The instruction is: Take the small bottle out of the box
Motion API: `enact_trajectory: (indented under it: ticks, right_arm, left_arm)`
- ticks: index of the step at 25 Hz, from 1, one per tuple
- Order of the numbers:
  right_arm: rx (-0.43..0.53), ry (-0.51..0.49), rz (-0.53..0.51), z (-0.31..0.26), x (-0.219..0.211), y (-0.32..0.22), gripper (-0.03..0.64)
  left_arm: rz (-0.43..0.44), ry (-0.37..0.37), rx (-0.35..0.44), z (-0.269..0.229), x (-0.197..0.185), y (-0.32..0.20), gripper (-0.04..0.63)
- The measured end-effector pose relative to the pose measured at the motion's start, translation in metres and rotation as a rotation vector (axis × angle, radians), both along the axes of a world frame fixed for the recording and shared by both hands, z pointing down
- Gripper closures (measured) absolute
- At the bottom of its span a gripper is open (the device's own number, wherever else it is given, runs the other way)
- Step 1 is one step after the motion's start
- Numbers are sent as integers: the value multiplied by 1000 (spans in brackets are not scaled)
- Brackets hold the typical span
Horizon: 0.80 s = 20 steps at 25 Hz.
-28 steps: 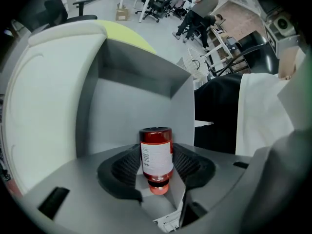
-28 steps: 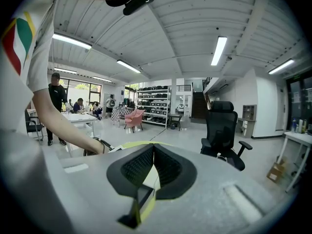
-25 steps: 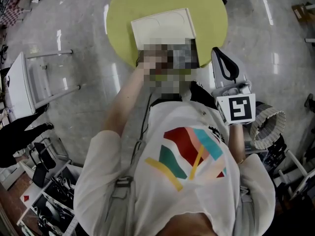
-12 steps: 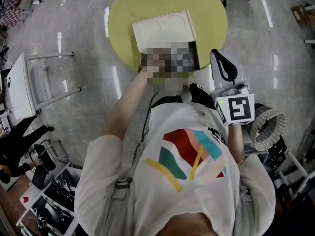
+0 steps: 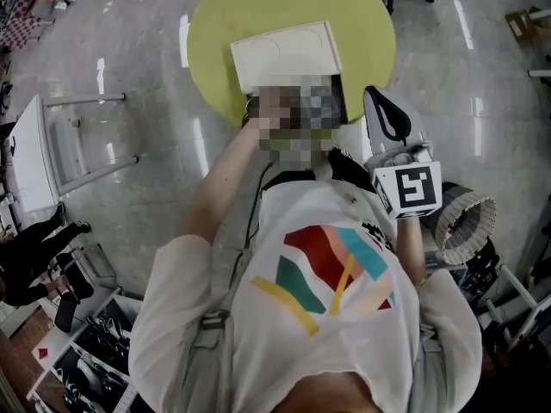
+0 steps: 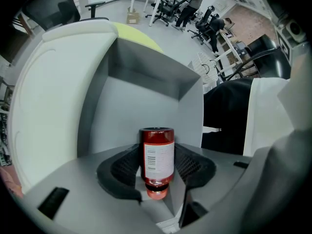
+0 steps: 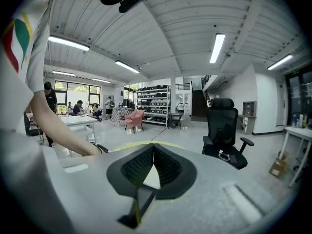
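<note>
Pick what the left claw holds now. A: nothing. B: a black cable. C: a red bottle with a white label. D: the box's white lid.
C: the left gripper view shows the left claw shut on the small bottle, red with a white barcode label, in front of the open box.

The right gripper (image 5: 379,106) has edged slightly left, and the bystander in black (image 5: 30,249) has shifted.

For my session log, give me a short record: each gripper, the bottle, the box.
left gripper: shut on the small red bottle
bottle: cap end nearest the camera, barcoded label showing
box: open, white lid laid back, on the round yellow-green table
right gripper: shut, empty, held beside the person's torso, away from the box
</note>
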State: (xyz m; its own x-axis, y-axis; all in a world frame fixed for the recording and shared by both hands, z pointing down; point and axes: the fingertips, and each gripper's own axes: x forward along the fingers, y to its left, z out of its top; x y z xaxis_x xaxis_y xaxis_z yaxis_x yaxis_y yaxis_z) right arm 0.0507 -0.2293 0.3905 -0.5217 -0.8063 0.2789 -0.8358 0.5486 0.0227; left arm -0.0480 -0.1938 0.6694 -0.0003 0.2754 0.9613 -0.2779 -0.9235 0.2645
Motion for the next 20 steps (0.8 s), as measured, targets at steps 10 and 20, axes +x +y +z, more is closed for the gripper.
enact_trajectory:
  ticks: [10, 20]
  right_arm:
    - [28, -11, 7, -8, 12, -2, 615]
    - [119, -7, -59, -35, -7, -14, 615]
  left_arm:
    - [-234, 126, 193, -35, 12, -24, 382]
    - [-517, 525, 562, -181, 29, -72, 382]
